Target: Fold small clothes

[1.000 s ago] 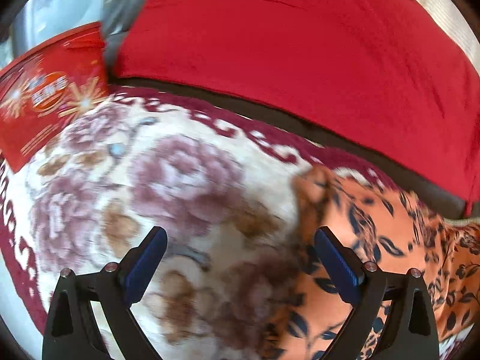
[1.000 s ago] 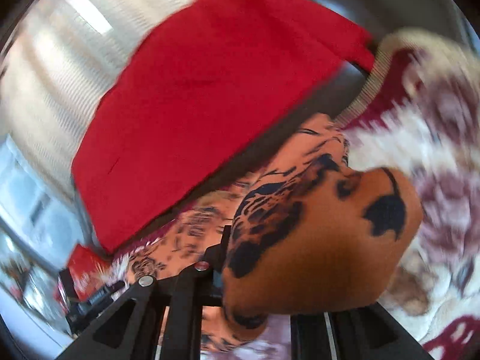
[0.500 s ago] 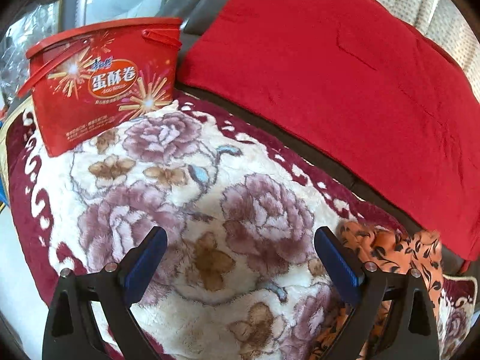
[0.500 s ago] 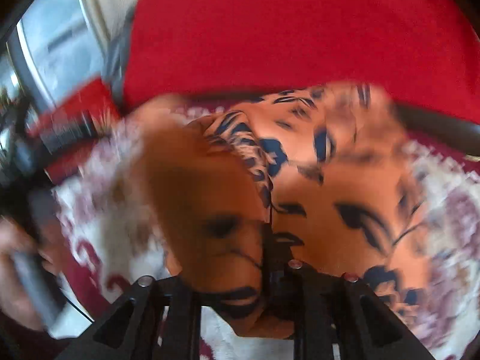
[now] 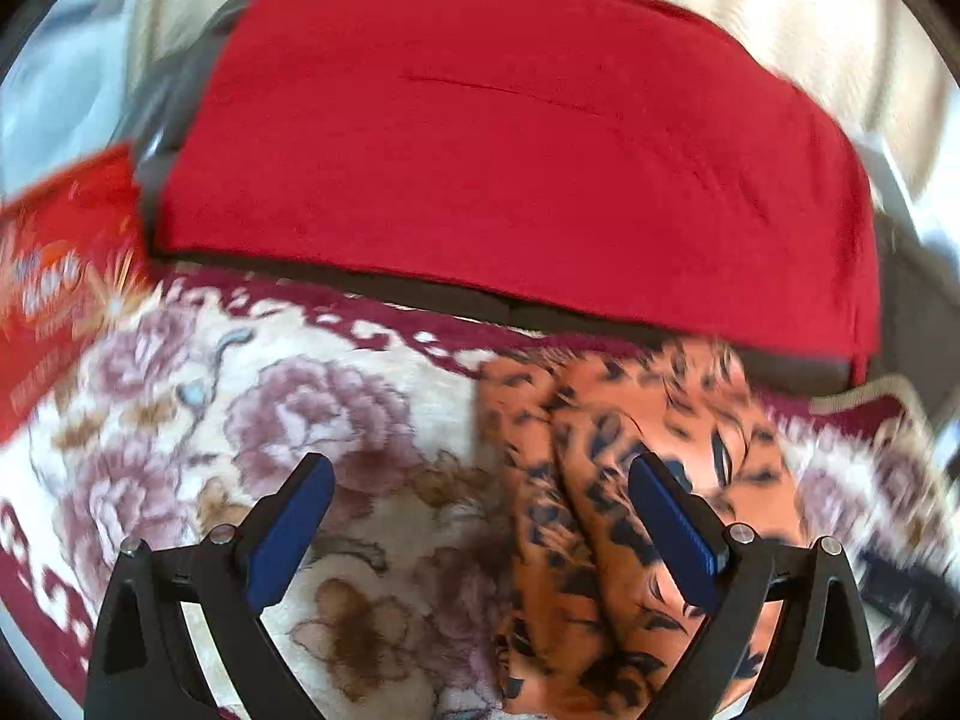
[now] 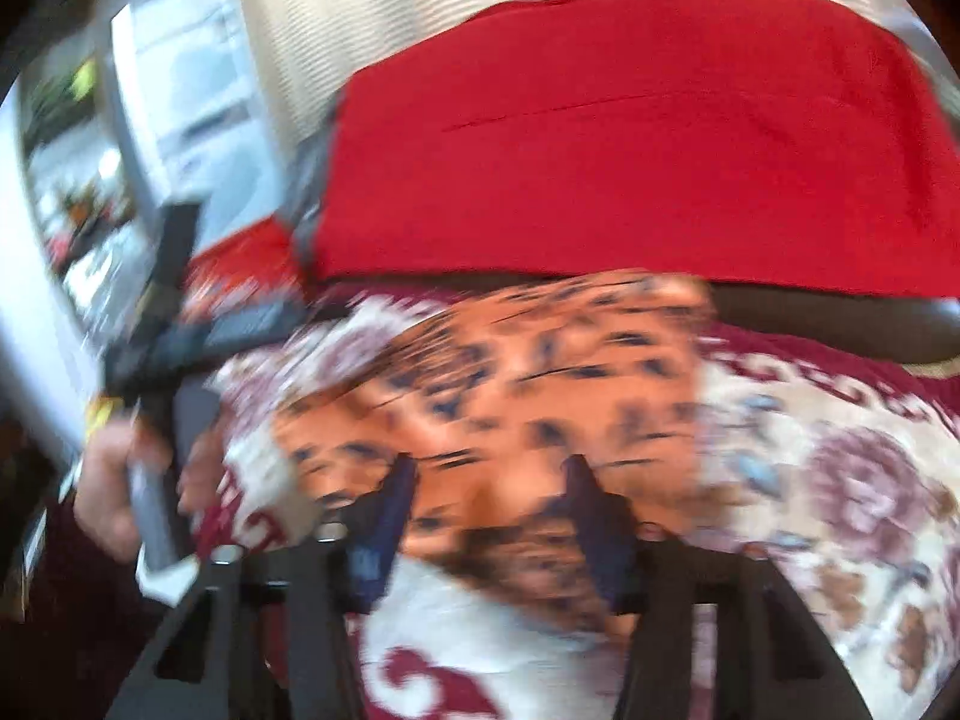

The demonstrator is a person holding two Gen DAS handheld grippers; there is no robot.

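- A red box (image 5: 54,276) with gold starburst print is seen at the left edge of the left wrist view, standing on the flowered blanket (image 5: 288,420); its contents cannot be made out.
- The orange garment (image 5: 630,480) with dark leaf print is laid in a rumpled heap on the blanket, near the dark edge below the red cushion (image 5: 510,150).
- In the right wrist view the garment (image 6: 510,372) is spread across the middle of the blanket (image 6: 840,480), heavily blurred.
- The left gripper (image 5: 480,522) is held low over the blanket with its jaws spread wide; the blue pad of its right finger (image 5: 672,534) is seen over the garment, the left finger (image 5: 288,528) over bare blanket. Nothing is held between them.
- The right gripper (image 6: 489,510) is held with its jaws partly spread, the garment's near edge lying between and behind them; whether the cloth is pinched cannot be told through the blur.
- The left hand (image 6: 114,492) is seen at the left of the right wrist view, wrapped around a grey handle.
- A pale curtain (image 5: 780,6) is seen behind the cushion.
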